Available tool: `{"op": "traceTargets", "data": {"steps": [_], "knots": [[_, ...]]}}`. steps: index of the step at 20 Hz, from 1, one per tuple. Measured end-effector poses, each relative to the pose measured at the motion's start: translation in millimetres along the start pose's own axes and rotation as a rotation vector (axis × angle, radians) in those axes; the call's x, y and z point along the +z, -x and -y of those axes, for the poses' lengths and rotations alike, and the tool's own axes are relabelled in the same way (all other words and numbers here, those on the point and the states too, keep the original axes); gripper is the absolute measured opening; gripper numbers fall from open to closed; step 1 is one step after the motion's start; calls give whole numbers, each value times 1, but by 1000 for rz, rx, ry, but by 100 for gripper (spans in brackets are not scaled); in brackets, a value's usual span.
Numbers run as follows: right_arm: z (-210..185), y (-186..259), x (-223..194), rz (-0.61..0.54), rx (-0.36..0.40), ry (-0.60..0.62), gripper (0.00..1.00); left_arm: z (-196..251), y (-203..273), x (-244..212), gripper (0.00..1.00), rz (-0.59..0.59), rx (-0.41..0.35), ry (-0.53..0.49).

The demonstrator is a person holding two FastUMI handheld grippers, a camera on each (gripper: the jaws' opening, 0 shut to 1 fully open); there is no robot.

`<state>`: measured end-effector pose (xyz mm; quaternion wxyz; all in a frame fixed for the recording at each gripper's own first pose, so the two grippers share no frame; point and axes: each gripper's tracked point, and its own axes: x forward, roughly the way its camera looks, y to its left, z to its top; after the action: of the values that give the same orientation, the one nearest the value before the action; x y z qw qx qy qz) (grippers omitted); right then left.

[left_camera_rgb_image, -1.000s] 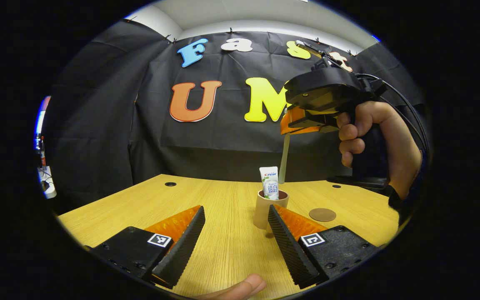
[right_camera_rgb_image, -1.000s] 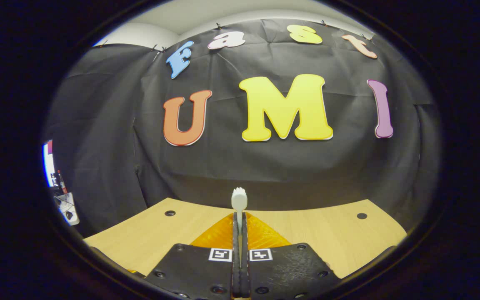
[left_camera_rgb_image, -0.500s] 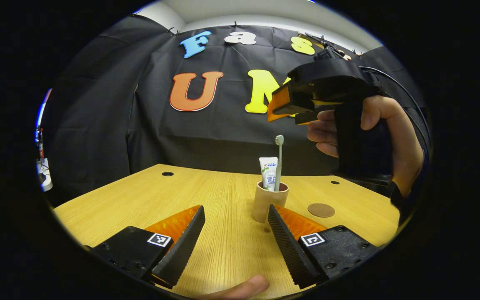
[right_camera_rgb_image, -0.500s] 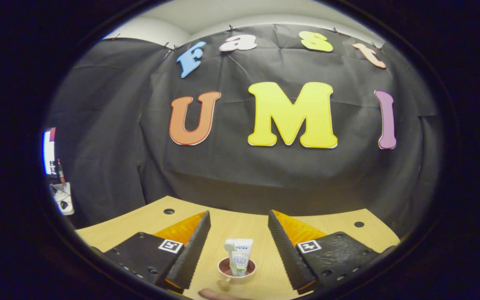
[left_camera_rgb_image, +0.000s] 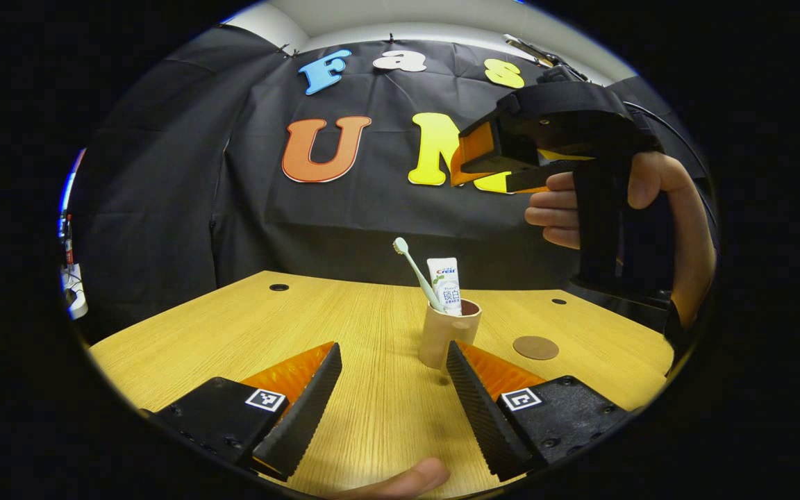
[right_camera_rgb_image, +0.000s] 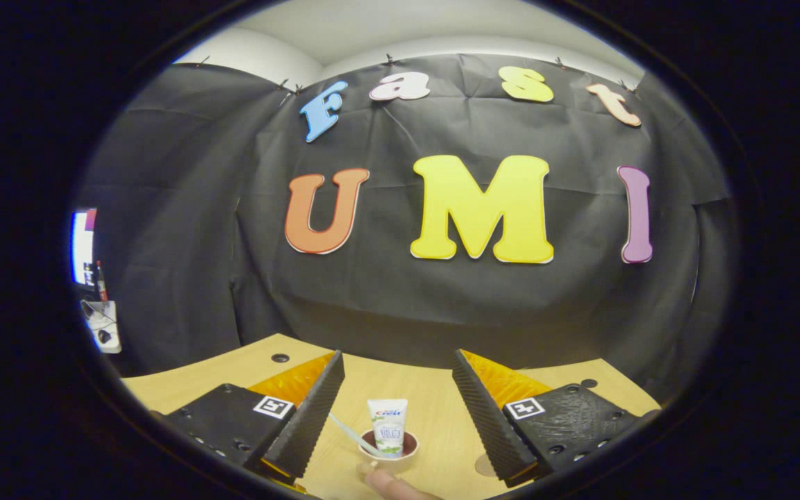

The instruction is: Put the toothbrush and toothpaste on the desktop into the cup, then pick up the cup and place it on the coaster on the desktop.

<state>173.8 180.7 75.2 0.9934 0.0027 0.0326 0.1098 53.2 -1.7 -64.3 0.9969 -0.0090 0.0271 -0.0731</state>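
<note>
Standing just ahead of the left tongs, spread wide and empty low over the table, is the upright cup holding toothbrush and toothpaste; coaster just right; right tongs gape empty above

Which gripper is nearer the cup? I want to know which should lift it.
Probably left. The left gripper sits low at desk level, open, with the cup just past its fingertips. The right gripper, also open, hovers well above the cup.
</note>
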Motion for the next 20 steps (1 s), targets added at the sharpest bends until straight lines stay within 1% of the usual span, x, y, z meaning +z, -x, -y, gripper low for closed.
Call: {"op": "traceTargets", "data": {"steps": [3,4,6,8,9,11,13,16,20], "knots": [[8,14,2,7,2,-6,96,2,-4,3,97,-4,6,-23],[12,18,2,8,3,-8,95,3,-6,5,97,-4,7,-29],[21,30,4,12,3,-11,96,5,-11,7,96,-10,9,-39],[32,47,9,28,-5,-18,94,6,-15,11,96,-15,10,-33],[40,54,11,36,-13,-18,95,7,-18,11,96,-27,12,-28],[58,71,12,49,-33,-5,95,12,-23,14,96,-55,3,-10],[81,91,13,70,-69,-1,95,17,-28,23,96,-71,-4,-2],[112,123,8,88,-102,0,95,24,-35,37,96,-91,-7,-30],[164,164,-1,113,-170,31,95,39,-45,48,96,-168,-25,-60]]}}
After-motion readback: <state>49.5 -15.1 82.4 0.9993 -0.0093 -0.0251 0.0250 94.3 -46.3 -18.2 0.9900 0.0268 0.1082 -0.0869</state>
